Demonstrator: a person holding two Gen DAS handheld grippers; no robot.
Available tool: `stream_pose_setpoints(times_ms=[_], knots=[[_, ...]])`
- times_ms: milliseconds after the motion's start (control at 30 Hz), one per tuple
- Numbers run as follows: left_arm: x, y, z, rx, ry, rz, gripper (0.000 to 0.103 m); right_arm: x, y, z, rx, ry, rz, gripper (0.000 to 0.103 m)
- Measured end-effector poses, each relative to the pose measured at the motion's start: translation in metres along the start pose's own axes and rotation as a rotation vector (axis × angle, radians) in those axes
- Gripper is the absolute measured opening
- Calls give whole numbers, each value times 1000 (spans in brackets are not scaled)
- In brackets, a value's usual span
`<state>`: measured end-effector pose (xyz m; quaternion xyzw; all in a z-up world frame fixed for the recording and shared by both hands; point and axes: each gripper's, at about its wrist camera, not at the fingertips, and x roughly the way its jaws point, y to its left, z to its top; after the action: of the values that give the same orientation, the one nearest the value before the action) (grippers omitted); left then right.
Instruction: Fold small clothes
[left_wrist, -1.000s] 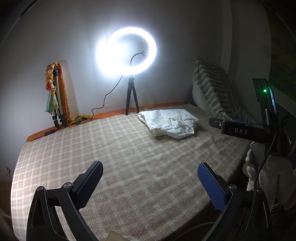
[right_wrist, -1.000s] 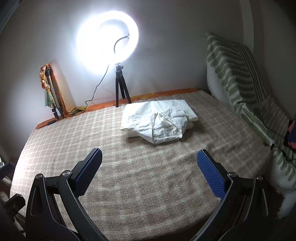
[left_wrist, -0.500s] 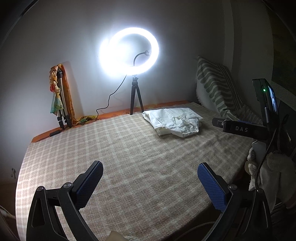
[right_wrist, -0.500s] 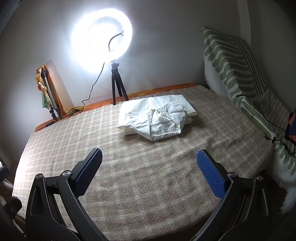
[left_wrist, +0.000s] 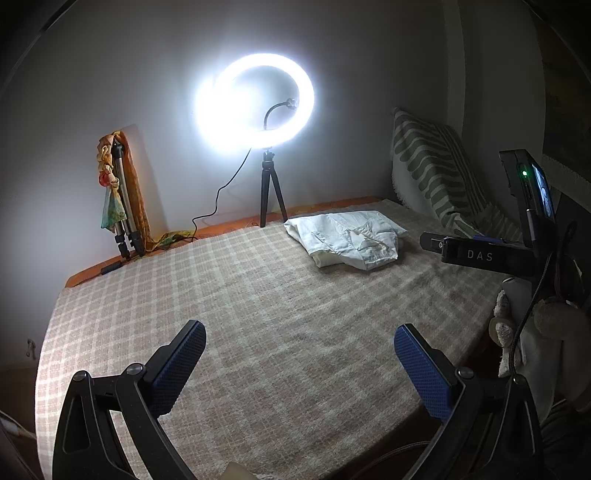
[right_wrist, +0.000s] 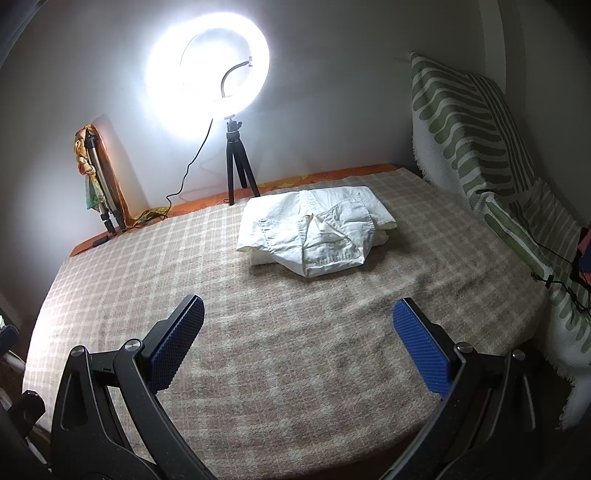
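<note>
Both tongs, left (left_wrist: 299, 363) and right (right_wrist: 297, 341), stay spread empty, now nearer the white garment (right_wrist: 314, 230).

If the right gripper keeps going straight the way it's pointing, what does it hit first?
Probably the white garment: it lies ahead of the open right gripper, with only bare checked blanket between them. Depth is unclear, so it might meet the blanket first.

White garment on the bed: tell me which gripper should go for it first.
Probably the right gripper. In its view the white garment lies nearly straight ahead and looks nearer. From the left gripper it sits farther off, to the right. Both are open and empty.
</note>
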<state>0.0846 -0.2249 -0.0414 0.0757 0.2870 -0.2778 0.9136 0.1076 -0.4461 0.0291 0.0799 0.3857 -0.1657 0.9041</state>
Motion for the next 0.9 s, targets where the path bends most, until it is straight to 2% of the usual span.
stream_pose_setpoints(times_ms=[900], knots=[[12,-1,-5,-2,28,20,102,1,-1,-4,0,11,8,103]])
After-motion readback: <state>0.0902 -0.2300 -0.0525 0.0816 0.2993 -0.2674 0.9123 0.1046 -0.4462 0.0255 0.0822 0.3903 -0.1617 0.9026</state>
